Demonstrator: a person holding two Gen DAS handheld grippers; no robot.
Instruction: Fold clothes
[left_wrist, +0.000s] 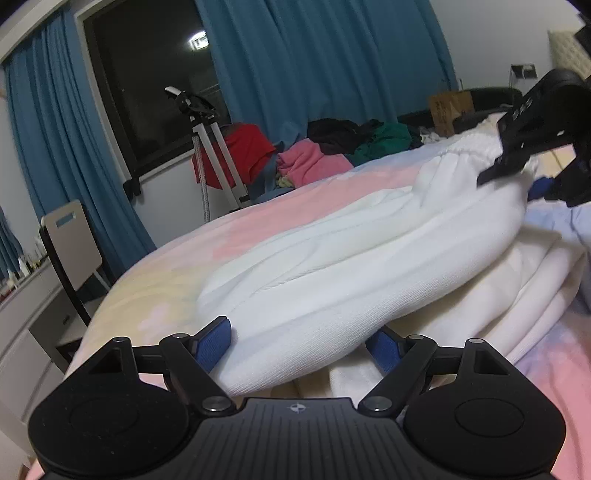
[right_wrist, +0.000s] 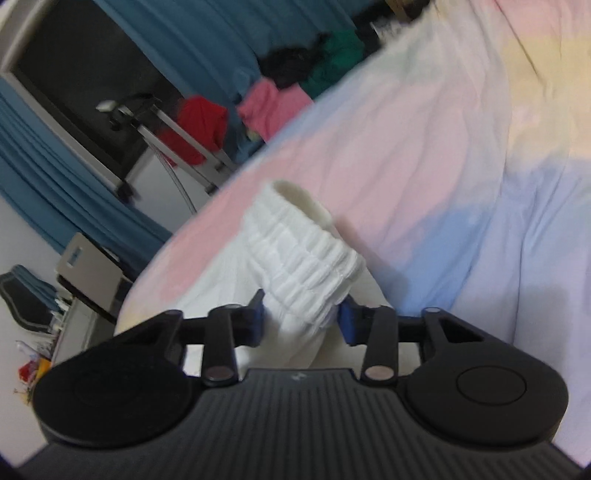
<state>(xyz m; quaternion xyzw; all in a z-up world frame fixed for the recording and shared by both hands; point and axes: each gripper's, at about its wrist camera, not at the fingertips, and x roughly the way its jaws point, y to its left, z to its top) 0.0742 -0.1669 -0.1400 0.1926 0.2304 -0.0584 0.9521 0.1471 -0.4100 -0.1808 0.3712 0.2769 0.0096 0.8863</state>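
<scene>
Left wrist view: left gripper (left_wrist: 299, 341) jaws clamped on white garment (left_wrist: 332, 258) lower centre; right gripper (right_wrist: 301, 319) pinching elastic waistband (right_wrist: 303, 251); bed (right_wrist: 424, 147) beneath; fold underway, unfinished

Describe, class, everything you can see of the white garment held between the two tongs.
The white garment is soft, knit-looking fabric with a gathered, ribbed elastic cuff. It stretches above the pastel bedsheet. The left tongs grip a bunched fold; the right tongs clamp just below the cuff. Its lower layers lie folded on the bed.
</scene>
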